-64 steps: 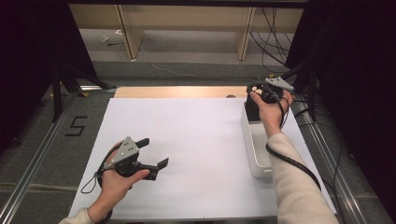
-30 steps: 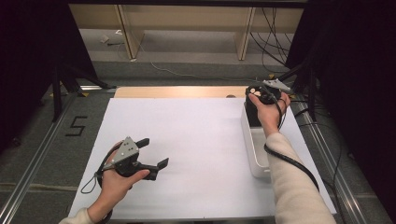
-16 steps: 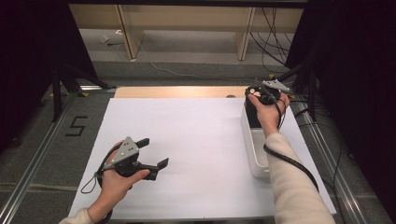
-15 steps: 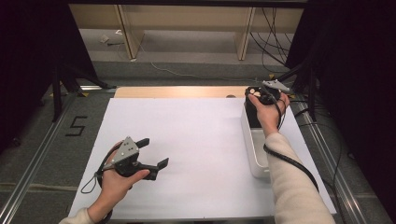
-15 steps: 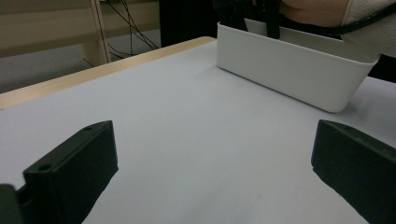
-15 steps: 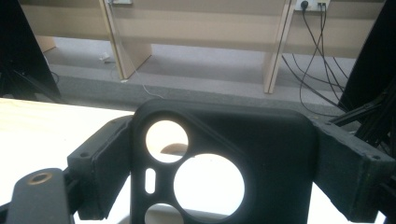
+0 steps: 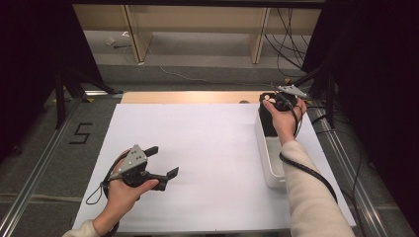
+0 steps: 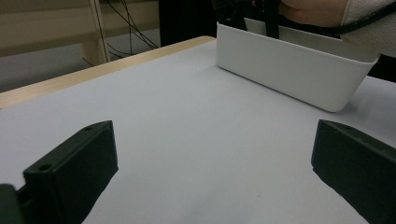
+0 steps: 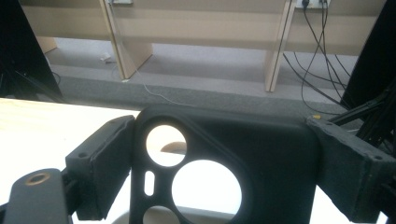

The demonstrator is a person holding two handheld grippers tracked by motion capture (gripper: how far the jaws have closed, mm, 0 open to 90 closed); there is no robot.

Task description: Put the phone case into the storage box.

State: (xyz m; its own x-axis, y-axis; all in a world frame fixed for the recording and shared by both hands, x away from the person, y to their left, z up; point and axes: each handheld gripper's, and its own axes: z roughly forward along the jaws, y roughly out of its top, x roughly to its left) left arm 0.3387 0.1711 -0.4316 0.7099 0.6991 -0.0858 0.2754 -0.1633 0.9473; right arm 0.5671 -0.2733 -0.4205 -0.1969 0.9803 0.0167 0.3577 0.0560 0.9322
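A black phone case (image 9: 275, 158) with round camera cut-outs stands upright between the jaws of my right gripper (image 9: 224, 161), which is shut on its two edges. From the high view, that right gripper (image 7: 274, 101) holds the case (image 7: 268, 122) at the far end of a long white bin (image 7: 271, 160), with its lower part inside the bin. My left gripper (image 7: 164, 161) hovers low over the white table top at the near left. It is open, with nothing between its jaws (image 8: 212, 154). The bin (image 8: 289, 70) lies ahead of it to the right.
White sheet (image 7: 197, 148) covers the table, with a bare wooden strip (image 7: 188, 97) along its far edge. Metal rails (image 7: 34, 173) flank both sides. Shelving legs and cables (image 7: 291, 29) sit on the floor beyond the table.
The right gripper has shifted very slightly at the bin's far end, still holding the case. The left gripper has stayed in place, open.
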